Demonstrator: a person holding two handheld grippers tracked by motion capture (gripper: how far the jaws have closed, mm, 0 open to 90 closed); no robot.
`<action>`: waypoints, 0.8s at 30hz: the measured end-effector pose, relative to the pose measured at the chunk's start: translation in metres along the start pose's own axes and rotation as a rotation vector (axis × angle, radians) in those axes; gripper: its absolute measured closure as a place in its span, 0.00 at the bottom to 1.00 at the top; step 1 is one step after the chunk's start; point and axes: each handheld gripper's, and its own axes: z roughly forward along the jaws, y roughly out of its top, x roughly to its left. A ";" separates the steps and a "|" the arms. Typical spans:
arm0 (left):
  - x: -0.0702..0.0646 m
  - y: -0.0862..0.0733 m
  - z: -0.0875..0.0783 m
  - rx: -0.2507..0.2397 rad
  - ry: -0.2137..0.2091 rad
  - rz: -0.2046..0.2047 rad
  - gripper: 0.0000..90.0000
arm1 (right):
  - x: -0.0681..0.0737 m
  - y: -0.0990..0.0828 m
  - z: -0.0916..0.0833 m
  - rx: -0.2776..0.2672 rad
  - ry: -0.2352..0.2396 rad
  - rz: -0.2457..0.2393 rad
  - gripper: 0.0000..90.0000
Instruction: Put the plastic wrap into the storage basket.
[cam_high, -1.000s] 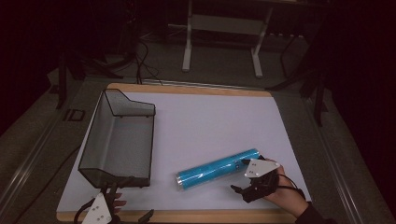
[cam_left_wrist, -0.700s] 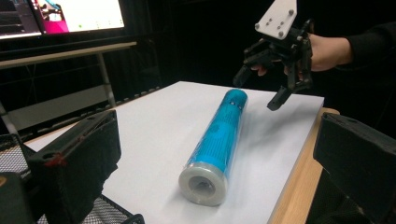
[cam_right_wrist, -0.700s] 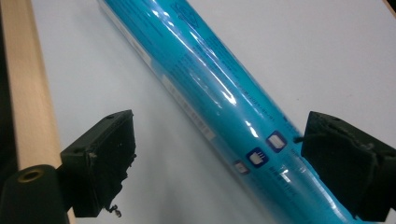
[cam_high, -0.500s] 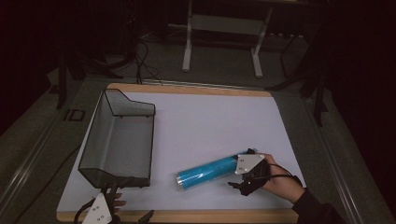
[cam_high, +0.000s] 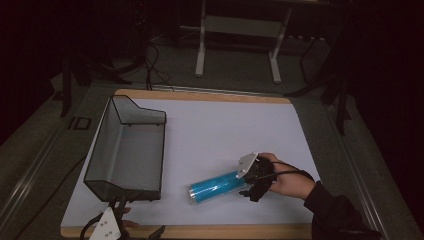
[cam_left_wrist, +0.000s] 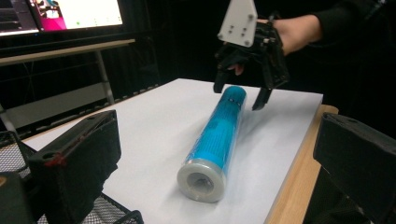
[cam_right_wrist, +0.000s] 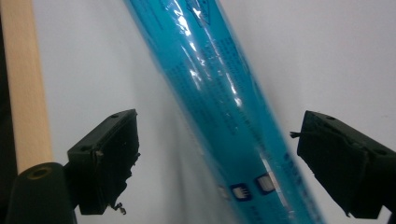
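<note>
now that your right gripper (cam_high: 248, 186) has slid left over the blue roll (cam_high: 216, 186), jaws just reopened astride it, gripping nothing; close next.

Blue roll (cam_high: 216, 186), black mesh basket (cam_high: 125, 150), white mat (cam_high: 225, 130).

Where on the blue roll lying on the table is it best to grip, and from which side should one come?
Grip the blue roll near its end by the right hand-held gripper, coming from above. It lies flat on the table, so its round sides are free, and open jaws astride it can close across its width.
</note>
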 end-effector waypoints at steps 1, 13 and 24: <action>-0.001 0.000 0.000 0.003 0.003 0.000 0.02 | -0.002 0.002 0.001 0.009 0.003 -0.010 0.14; -0.005 -0.003 -0.014 0.025 0.084 -0.014 0.02 | -0.019 0.020 0.019 0.151 0.113 -0.155 0.12; -0.008 -0.005 -0.024 0.031 0.127 -0.030 0.02 | -0.013 0.041 0.049 0.250 0.106 -0.283 0.11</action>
